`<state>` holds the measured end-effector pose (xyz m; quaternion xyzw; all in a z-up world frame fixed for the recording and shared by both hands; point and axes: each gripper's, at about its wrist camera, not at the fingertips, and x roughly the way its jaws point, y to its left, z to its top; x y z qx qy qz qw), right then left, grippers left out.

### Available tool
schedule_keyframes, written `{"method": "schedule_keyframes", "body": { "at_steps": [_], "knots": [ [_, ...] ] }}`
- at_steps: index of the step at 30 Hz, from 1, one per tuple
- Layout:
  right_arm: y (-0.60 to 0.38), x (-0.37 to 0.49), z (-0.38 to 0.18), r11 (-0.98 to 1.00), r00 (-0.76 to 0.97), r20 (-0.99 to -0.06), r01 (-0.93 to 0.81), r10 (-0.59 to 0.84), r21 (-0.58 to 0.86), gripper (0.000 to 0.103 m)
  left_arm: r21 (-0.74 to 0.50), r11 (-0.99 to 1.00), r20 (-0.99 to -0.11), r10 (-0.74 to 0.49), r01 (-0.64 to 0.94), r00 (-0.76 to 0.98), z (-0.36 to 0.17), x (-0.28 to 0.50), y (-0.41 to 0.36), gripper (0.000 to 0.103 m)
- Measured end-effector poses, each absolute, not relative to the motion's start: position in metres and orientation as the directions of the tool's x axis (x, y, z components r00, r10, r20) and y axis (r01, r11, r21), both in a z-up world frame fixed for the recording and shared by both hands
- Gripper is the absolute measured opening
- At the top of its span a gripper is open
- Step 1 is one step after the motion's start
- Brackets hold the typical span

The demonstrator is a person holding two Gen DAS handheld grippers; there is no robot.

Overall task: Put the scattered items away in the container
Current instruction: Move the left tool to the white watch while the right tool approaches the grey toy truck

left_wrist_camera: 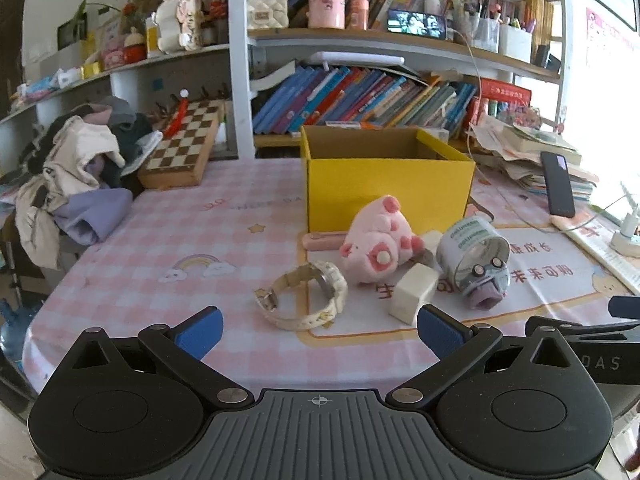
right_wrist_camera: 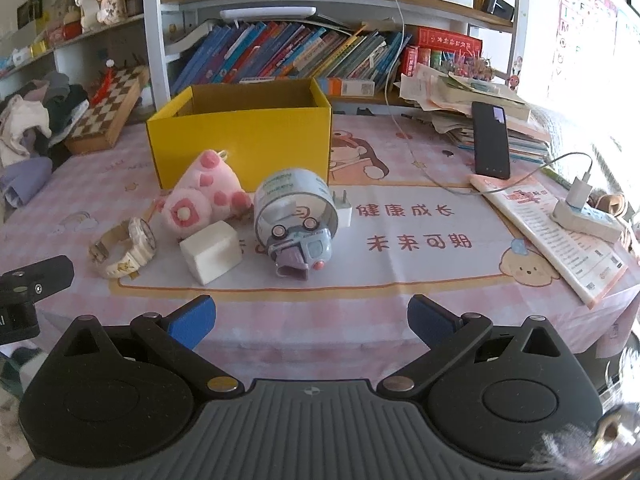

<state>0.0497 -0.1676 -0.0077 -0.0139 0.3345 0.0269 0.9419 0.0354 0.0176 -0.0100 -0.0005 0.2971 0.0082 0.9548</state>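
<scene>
A yellow open box stands mid-table. In front of it lie a pink plush pig, a cream wristwatch, a white block, a tape roll, a small toy car and a white plug adapter. My left gripper is open near the table's front edge, just short of the watch and block. My right gripper is open too, a little short of the toy car.
A chessboard and a heap of clothes sit at the back left. A black phone leans on stacked papers at the right, with a charger and power strip and a cable. Bookshelves stand behind.
</scene>
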Motion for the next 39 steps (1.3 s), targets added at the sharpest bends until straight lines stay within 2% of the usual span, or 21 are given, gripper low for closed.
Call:
{"method": "schedule_keyframes", "body": {
  "at_steps": [6,15,23,34,39],
  "knots": [
    [-0.168,0.061,-0.012,0.996,0.755,-0.650,-0.092,0.082,0.019,0.103,0.034,0.999,-0.602,0.027,-0.008,0.798,-0.017,0.046,0.012,0.103],
    [-0.165,0.074,-0.011,0.992,0.753,-0.649,-0.125,0.112,0.026,0.103,-0.021,1.000,-0.642,-0.024,0.014,0.766,-0.026,0.058,0.015,0.103],
    [-0.166,0.093,-0.016,0.991,0.750,-0.650,-0.122,0.122,0.046,0.103,-0.017,1.000,-0.619,0.007,-0.022,0.785,-0.026,0.066,0.020,0.103],
    [-0.165,0.124,-0.023,0.989,0.713,-0.687,-0.137,0.139,0.058,0.102,-0.026,0.993,-0.683,0.063,-0.111,0.728,-0.040,0.091,0.035,0.103],
    [-0.163,0.137,-0.028,0.990,0.692,-0.710,-0.134,0.131,0.052,0.102,-0.010,0.995,-0.690,0.062,-0.096,0.721,-0.044,0.098,0.032,0.103]
  ]
}}
